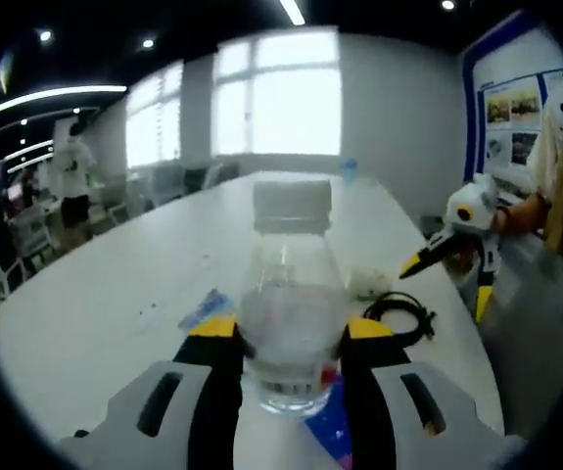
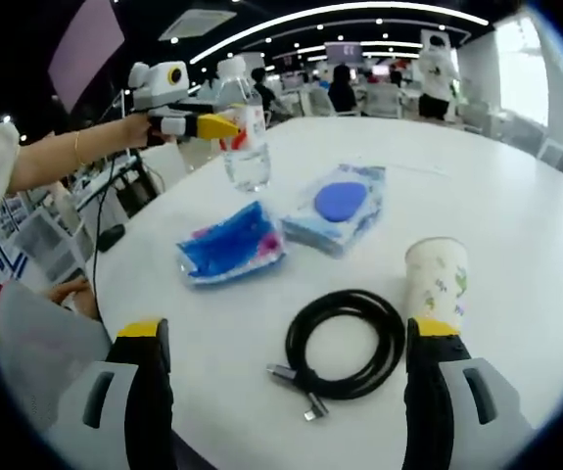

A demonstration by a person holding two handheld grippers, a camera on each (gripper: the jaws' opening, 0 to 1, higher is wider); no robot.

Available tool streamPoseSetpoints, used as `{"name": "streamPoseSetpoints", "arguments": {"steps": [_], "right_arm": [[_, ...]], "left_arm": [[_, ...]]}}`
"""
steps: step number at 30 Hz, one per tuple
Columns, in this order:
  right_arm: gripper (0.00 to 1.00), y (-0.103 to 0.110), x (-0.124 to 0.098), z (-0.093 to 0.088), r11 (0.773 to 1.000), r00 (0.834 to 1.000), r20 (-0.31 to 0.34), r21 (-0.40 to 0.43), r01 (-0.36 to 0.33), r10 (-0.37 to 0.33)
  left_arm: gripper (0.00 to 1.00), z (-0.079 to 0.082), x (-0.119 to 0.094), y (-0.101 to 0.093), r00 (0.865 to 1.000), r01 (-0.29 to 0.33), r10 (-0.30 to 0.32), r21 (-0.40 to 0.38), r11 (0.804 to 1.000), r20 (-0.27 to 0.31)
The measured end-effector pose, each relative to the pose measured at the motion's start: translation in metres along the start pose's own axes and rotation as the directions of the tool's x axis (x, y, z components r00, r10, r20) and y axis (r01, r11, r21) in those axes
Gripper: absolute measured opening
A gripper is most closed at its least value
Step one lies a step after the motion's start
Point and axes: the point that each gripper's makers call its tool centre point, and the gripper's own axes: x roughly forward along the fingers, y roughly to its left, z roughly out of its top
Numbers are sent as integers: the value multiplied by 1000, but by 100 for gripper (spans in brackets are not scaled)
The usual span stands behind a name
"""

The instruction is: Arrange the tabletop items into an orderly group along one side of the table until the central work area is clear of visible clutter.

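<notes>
A clear plastic bottle with a white cap (image 1: 291, 294) is clamped upright between the left tongs (image 1: 291, 343), above the white round surface (image 1: 115, 294). The right tongs (image 2: 286, 367) are held open, a coiled black cable (image 2: 345, 343) lying between them and a patterned paper cup (image 2: 436, 281) just beyond.

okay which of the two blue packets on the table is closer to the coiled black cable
The crumpled blue packet, lying left of the flatter packet with the round blue disc, sits closer to the coiled black cable; the disc packet lies farther back toward the bottle.

Bright windows (image 1: 279, 93), a wall poster board (image 1: 516, 113), chairs (image 1: 168, 181) ring the room.
</notes>
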Motion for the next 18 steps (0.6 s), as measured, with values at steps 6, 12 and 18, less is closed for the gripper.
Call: {"name": "streamPoseSetpoints", "arguments": {"steps": [6,12,18], "right_arm": [[99,-3,6,-11,1000,999,-45,-3,2,-2],[99,-3,11,-20,1000,997,-78,-12,-5,4],[99,-2,18,-24,1000,995,-96,-4,-17,17]], "left_arm": [[35,-15,-3,12,1000,28,-27,9,1000,-9],[35,-24,-4,26,999,32,-32,35,999,-2],[35,-31,-4,37,998,50,-51,45,998,27]]}}
